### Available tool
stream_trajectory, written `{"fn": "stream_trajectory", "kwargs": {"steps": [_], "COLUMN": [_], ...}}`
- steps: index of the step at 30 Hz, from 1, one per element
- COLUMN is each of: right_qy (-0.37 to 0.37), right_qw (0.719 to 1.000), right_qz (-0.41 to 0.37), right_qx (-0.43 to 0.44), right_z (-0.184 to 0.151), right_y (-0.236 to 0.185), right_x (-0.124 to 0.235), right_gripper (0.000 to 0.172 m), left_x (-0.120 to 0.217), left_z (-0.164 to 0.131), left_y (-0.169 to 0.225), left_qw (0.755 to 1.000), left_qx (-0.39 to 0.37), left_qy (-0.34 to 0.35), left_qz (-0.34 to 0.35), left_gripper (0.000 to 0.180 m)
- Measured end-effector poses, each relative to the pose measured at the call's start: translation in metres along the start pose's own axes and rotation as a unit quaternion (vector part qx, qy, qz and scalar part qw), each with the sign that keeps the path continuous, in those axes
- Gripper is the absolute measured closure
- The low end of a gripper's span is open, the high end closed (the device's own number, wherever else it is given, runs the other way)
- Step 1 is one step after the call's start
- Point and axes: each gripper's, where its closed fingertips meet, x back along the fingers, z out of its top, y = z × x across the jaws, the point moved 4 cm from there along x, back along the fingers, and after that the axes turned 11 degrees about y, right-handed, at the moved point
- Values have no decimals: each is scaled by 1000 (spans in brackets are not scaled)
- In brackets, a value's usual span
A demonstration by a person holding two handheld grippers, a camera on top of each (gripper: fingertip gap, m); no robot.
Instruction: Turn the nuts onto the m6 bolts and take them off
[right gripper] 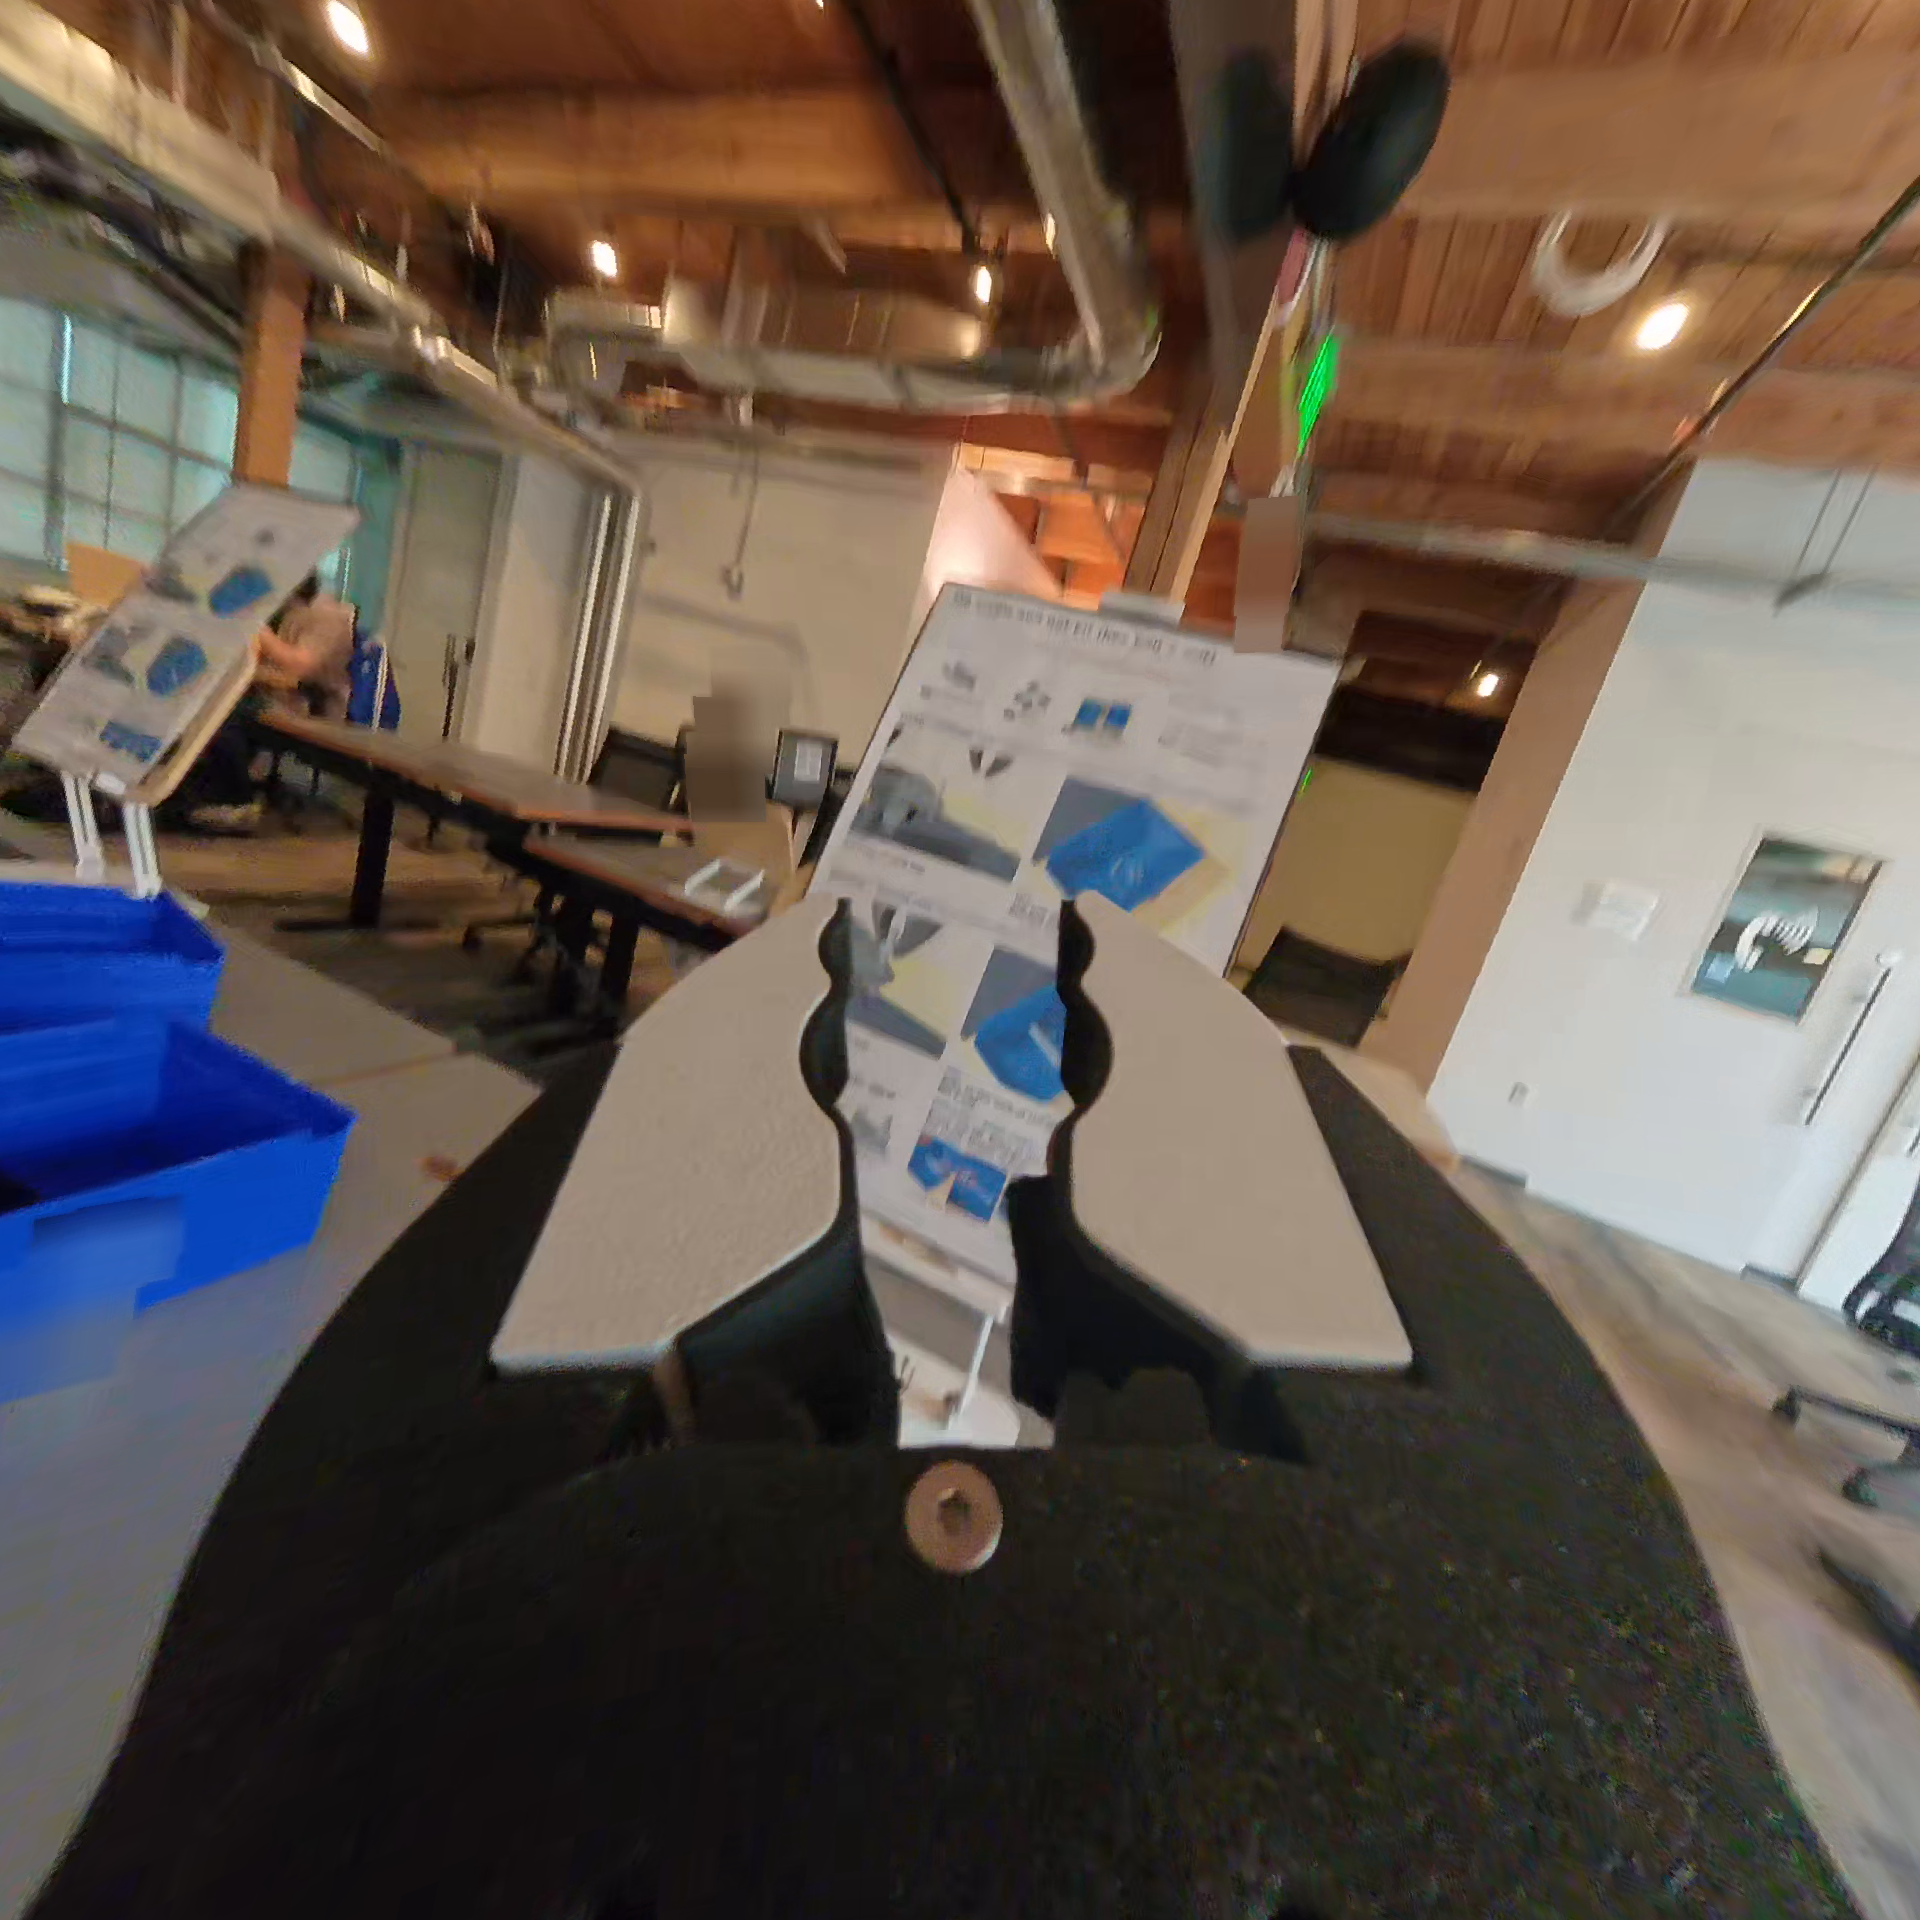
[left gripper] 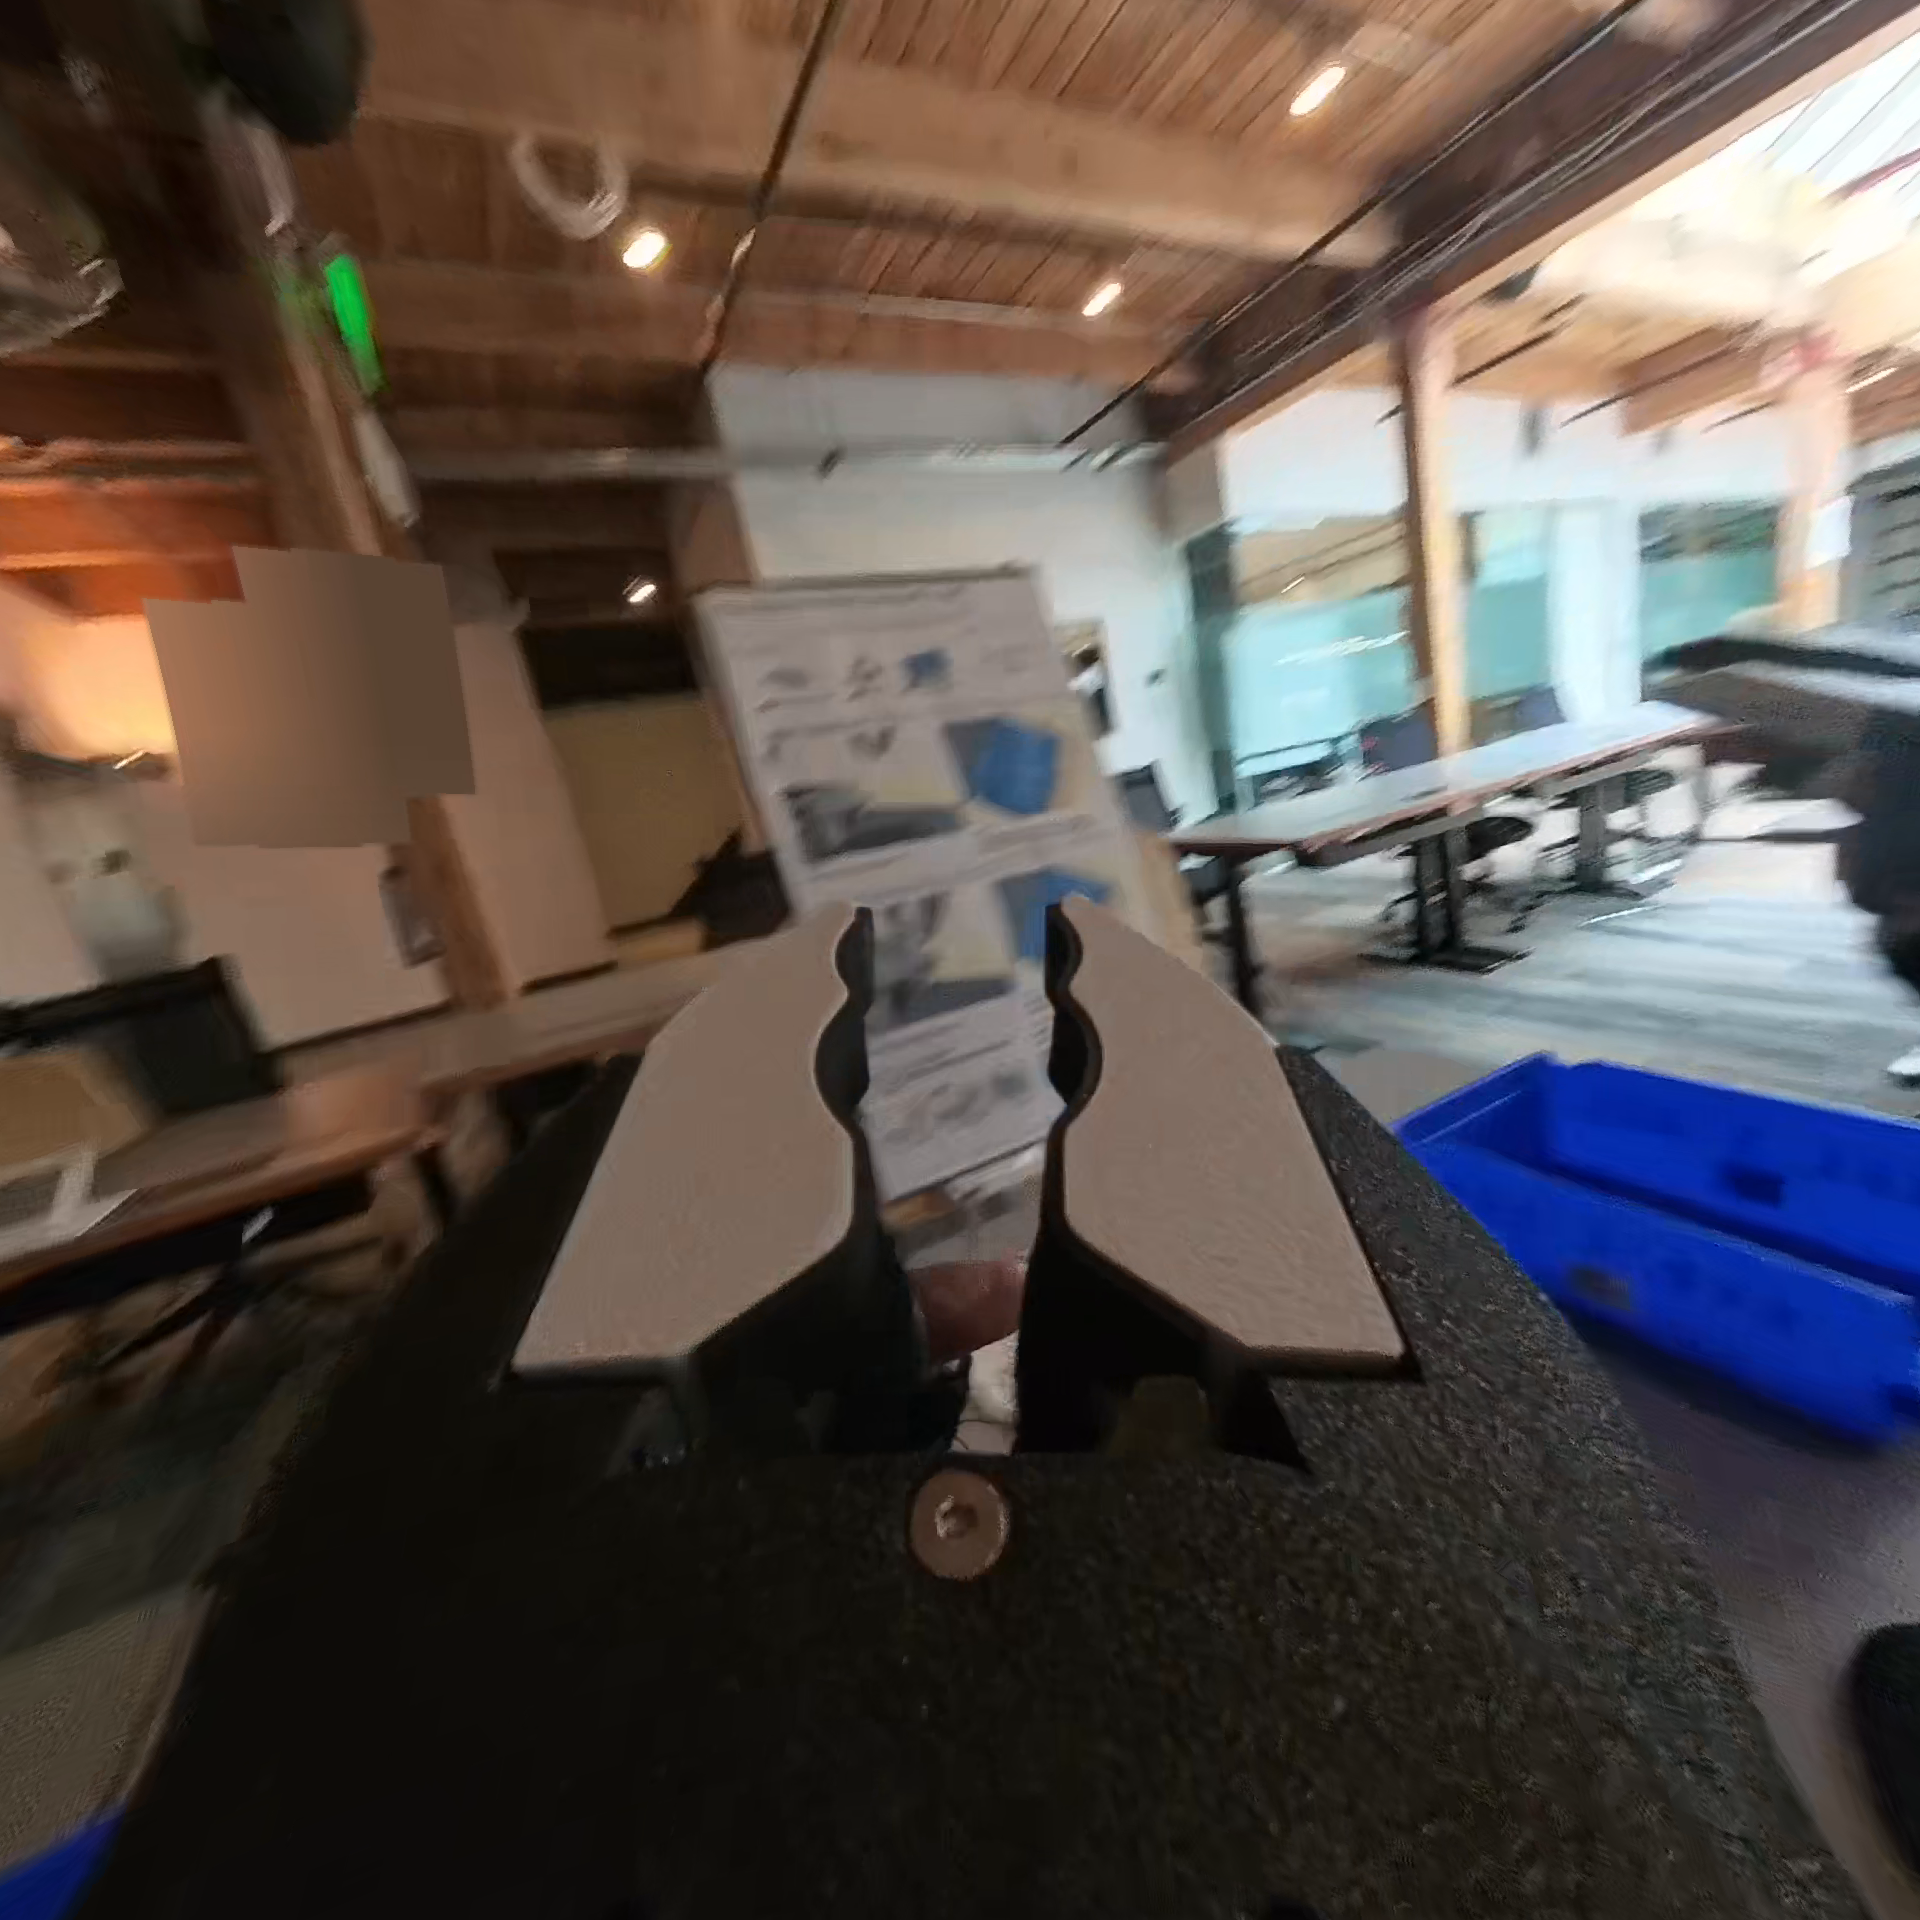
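Note:
No nut or bolt shows in either view. My left gripper (left gripper: 958,925) is raised off the table and points into the room at an instruction board (left gripper: 914,748). Its jaws stand partly apart and nothing is between the pale fingers (left gripper: 727,1143); only the board shows through the gap. My right gripper (right gripper: 956,920) is also raised and points at the same kind of board (right gripper: 1091,810). Its jaws stand partly apart with nothing between the fingers (right gripper: 707,1143). Both views are blurred by motion.
A blue bin (left gripper: 1662,1195) sits low on the right in the left wrist view. Blue bins (right gripper: 135,1143) sit on the grey table (right gripper: 104,1507) at the left in the right wrist view. Long tables (left gripper: 1455,790) and chairs stand farther back. The left gripper's tips are roughly 30 cm from the right gripper's.

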Motion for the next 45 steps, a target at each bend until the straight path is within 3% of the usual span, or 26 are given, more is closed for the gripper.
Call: {"fn": "stream_trajectory", "kwargs": {"steps": [3,5,8,12,17,22,26,29,31,34,40,42,45], "right_qy": [-67,-108,-158,-221,-254,-238,-272,-270,-256,-264,-163,-101,17], "right_qw": [997,992,985,974,965,965,951,940,935,927,947,962,963], "right_qz": [23,22,-4,-43,-66,-105,-128,-174,-219,-260,-275,-251,-188], "right_qx": [-38,-61,-66,-38,-26,39,77,111,115,64,27,-37,-193], "right_z": [-33,-66,-112,-149,-178,-185,-193,-191,-187,-185,-154,-143,-129], "right_y": [-2,0,14,32,44,62,72,85,94,99,105,105,103], "right_x": [-11,-8,-9,-11,-13,-10,-5,-2,0,3,8,10,11], "right_gripper": [123,116,110,108,101,102,79,71,59,56,60,65,90], "left_x": [22,32,36,31,15,10,12,10,9,10,16,18,18], "left_z": [-26,-49,-79,-104,-114,-132,-143,-140,-135,-127,-108,-103,-94], "left_y": [-55,-77,-100,-120,-114,-111,-117,-119,-121,-125,-128,-127,-125], "left_qw": [994,991,983,974,981,972,948,945,945,944,950,952,958], "left_qx": [-11,15,53,25,-9,-65,-126,-134,-134,-127,-102,-106,-96], "left_qy": [-59,-86,-131,-154,-121,-171,-227,-211,-190,-152,-85,-76,-40], "left_qz": [87,100,114,163,154,144,183,212,232,265,281,278,267], "left_gripper": [150,149,129,111,135,125,119,111,94,86,105,109,112]}}
